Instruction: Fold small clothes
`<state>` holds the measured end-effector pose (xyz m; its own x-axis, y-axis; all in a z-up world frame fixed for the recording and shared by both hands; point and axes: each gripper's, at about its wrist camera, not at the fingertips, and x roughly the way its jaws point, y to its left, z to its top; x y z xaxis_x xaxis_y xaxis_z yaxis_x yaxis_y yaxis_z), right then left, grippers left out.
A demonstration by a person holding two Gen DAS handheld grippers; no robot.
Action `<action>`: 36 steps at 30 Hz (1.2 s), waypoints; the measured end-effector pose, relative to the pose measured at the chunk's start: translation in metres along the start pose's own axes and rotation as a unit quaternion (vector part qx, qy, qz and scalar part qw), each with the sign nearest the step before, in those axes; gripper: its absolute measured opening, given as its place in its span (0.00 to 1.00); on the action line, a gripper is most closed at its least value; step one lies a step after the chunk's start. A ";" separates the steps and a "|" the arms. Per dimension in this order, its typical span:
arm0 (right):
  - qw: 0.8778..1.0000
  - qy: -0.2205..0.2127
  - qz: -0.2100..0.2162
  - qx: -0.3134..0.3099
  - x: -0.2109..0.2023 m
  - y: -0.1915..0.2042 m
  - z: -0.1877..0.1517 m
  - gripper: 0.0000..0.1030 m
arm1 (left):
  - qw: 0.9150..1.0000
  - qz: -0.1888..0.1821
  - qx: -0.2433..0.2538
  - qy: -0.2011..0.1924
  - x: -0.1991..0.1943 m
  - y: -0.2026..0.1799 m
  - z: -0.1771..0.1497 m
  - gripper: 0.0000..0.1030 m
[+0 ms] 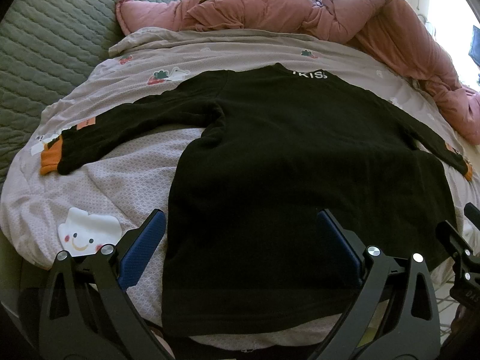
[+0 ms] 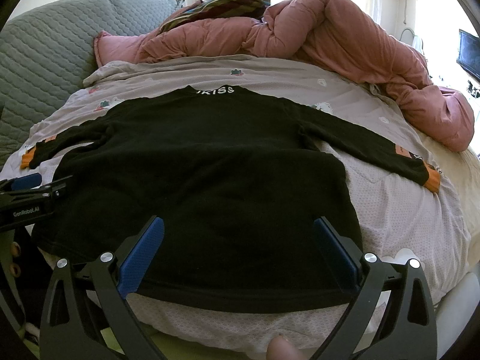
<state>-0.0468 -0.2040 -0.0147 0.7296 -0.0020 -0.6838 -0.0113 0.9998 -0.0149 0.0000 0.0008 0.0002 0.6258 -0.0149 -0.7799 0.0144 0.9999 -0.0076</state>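
Black long-sleeved top (image 1: pixel 300 165) spread flat, sleeves out, on the patterned bed sheet (image 1: pixel 105 192), folding not yet begun; left gripper (image 1: pixel 240 234) and right gripper (image 2: pixel 238 237) hover over its hem with jaws wide, holding nothing, so the next move likely calls for pinching an edge.

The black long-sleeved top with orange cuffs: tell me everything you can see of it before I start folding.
The black long-sleeved top with orange cuffs lies spread flat on the pale patterned bedsheet, collar away from the cameras, hem nearest. It looks like soft, matte knit. White lettering runs across the collar. Both sleeves stretch outward, each ending in an orange cuff with patches near it. The left gripper and right gripper hover open above the hem; contact cannot be judged.
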 end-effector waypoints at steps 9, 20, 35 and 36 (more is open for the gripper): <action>1.000 -0.004 0.001 0.001 0.001 -0.003 -0.001 0.96 | 1.000 0.002 0.003 -0.001 -0.004 0.001 0.002 0.91; 1.000 -0.015 0.000 0.006 0.004 -0.008 0.009 0.96 | 1.000 -0.001 0.006 0.006 0.004 -0.007 0.006 0.91; 0.999 -0.014 -0.014 0.041 0.030 -0.039 0.042 0.96 | 1.000 -0.003 0.013 0.001 0.017 -0.020 0.044 0.91; 0.999 -0.014 -0.015 0.046 0.033 -0.043 0.046 0.96 | 1.000 -0.003 0.013 0.001 0.018 -0.021 0.047 0.91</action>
<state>0.0093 -0.2464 -0.0030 0.7474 -0.0330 -0.6635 0.0735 0.9967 0.0331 0.0471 -0.0207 0.0158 0.6239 -0.0207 -0.7812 0.0389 0.9992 0.0046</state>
